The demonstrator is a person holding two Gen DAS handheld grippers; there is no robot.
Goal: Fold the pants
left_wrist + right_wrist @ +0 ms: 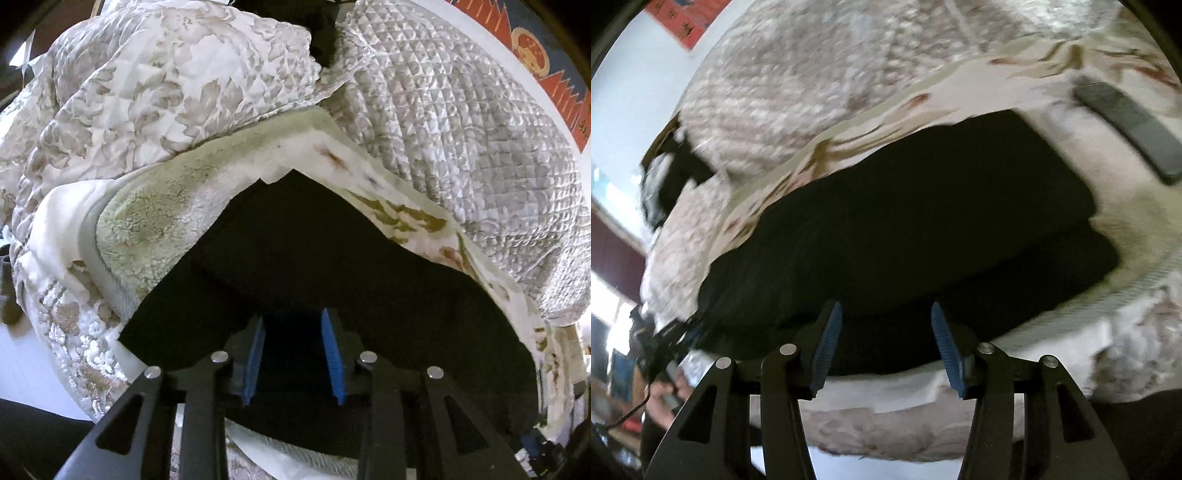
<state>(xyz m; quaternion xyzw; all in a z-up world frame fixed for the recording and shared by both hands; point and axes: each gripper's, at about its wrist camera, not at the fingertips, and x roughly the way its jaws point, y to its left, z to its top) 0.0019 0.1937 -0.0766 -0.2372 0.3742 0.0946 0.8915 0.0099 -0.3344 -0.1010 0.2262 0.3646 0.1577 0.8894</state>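
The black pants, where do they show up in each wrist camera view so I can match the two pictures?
Left wrist: the black pants fill the lower centre, ahead of the gripper fingers.
Right wrist: the black pants span the centre, folded in layers.
Shared landmark: the leaf-print sheet bordering the far edge of the pants.

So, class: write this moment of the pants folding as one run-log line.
stage: pants lying folded on bed | left gripper: jaws open, nothing held | right gripper: jaws open, nothing held | nearby: dark flat object on bedding
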